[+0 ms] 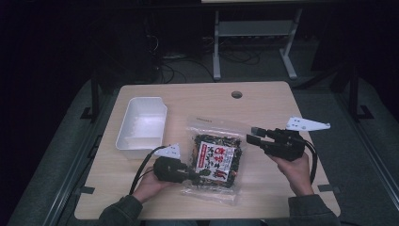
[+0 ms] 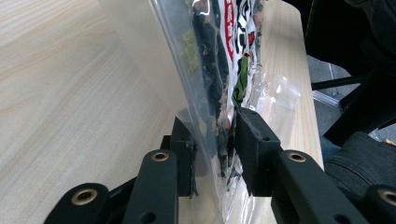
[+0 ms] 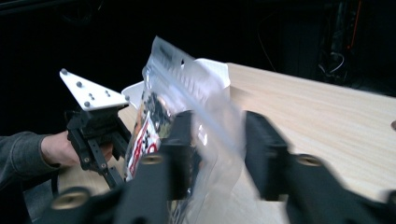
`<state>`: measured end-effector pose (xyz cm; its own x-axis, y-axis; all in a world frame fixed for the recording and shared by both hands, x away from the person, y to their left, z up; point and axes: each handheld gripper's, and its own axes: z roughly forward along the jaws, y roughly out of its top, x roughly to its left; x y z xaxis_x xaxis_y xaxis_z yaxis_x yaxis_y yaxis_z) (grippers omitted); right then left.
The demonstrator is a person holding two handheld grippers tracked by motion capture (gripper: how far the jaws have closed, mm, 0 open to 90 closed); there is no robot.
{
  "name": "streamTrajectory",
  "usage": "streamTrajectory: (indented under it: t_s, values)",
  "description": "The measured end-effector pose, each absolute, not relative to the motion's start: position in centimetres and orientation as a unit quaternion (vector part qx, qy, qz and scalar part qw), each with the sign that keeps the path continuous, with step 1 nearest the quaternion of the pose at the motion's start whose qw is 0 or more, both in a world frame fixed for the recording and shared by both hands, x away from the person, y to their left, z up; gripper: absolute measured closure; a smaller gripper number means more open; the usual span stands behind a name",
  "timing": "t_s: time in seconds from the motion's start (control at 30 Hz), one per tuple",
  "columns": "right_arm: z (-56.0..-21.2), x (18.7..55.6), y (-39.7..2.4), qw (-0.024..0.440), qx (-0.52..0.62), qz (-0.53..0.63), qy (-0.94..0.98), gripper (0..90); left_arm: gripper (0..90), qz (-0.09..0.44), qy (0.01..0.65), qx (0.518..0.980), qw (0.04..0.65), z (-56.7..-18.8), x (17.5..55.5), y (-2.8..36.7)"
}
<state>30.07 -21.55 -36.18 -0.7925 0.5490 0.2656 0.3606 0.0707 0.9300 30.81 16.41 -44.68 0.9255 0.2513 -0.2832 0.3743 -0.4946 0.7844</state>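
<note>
A clear plastic bag of dark dried food with a red and white label [image 1: 215, 160] lies mid-table, its near part lifted. My left gripper [image 1: 196, 174] is shut on the bag's left edge. In the left gripper view the two pads [image 2: 254, 144] press on the bag [image 2: 219, 51], which stands upright between them. My right gripper [image 1: 252, 134] is at the bag's upper right edge with its jaws apart. In the right gripper view the clear top of the bag [image 3: 187, 88] passes between the spread jaws of my right gripper [image 3: 217, 140], not pinched. The left gripper [image 3: 108, 161] shows beyond it.
An empty white plastic tray [image 1: 141, 123] stands on the wooden table [image 1: 263, 101] left of the bag. A round cable hole [image 1: 236, 94] is near the far edge. Dark floor, cables and a desk frame lie beyond the table.
</note>
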Motion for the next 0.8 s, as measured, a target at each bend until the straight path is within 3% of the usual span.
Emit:
streamTrajectory:
  t_s: [0.03, 0.07, 0.17, 0.43, 0.67, 0.8]
  values:
    - [-36.2, 30.1, -21.5, 0.078, 0.313, 0.606, 0.728, 51.3, 69.3, -0.065, 0.182, 0.862, 0.469, -44.7, 30.8, 16.4]
    - [-36.8, 30.2, -21.4, 0.063, 0.313, 0.601, 0.733, 42.0, 69.4, -0.063, 0.181, 0.862, 0.468, -44.7, 30.7, 16.4]
    - [-37.9, 30.4, -21.1, 0.046, 0.318, 0.594, 0.737, 36.4, 69.4, -0.061, 0.178, 0.864, 0.467, -44.6, 30.7, 16.4]
    - [-40.4, 31.0, -19.3, -0.011, 0.314, 0.572, 0.758, 33.0, 69.5, -0.057, 0.175, 0.865, 0.466, -44.5, 30.5, 16.4]
    - [-41.2, 31.1, -17.4, -0.032, 0.292, 0.559, 0.776, 41.0, 69.5, -0.056, 0.173, 0.866, 0.467, -44.5, 30.5, 16.5]
    - [-41.7, 30.9, -17.0, -0.037, 0.281, 0.570, 0.771, 56.7, 69.3, -0.053, 0.169, 0.866, 0.468, -44.4, 30.5, 16.5]
